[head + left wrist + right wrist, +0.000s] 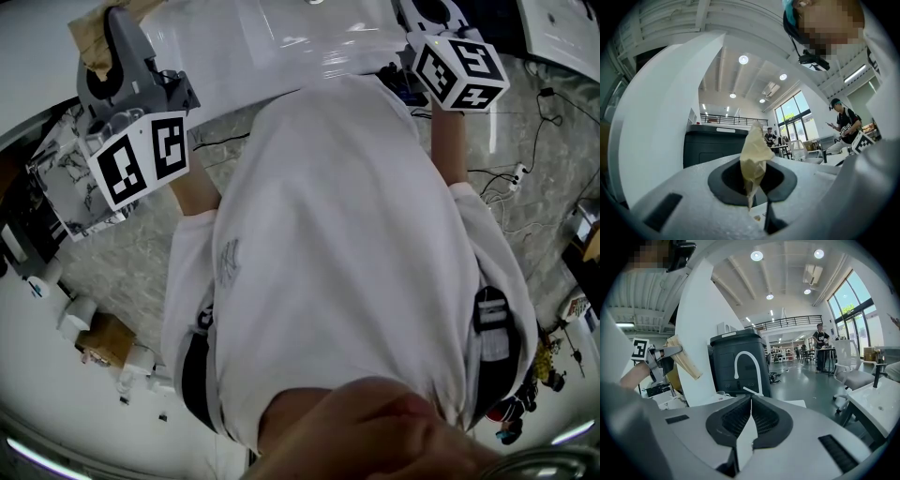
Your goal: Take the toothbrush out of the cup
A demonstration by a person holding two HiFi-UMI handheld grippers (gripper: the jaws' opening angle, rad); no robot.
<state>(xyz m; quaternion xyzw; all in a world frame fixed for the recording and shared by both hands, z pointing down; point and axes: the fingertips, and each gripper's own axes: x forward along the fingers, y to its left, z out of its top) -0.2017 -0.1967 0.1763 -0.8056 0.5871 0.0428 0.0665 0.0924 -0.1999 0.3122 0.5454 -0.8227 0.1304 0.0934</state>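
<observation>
Bright hall (797,376): left hand-held gripper (753,165) pinches one tan scrap (755,149), right one (750,401) closed.

Head view: overhead, facing steeply down the white shirt (347,253).
Gripper views: each close behind its own jaws, near level, facing hall windows (790,112).
Shared: left gripper (674,350) with tan scrap (686,364), in head and right gripper views.

A scrap (686,363) sits between the left tongs (675,351), left of the cabinet (723,371).
</observation>
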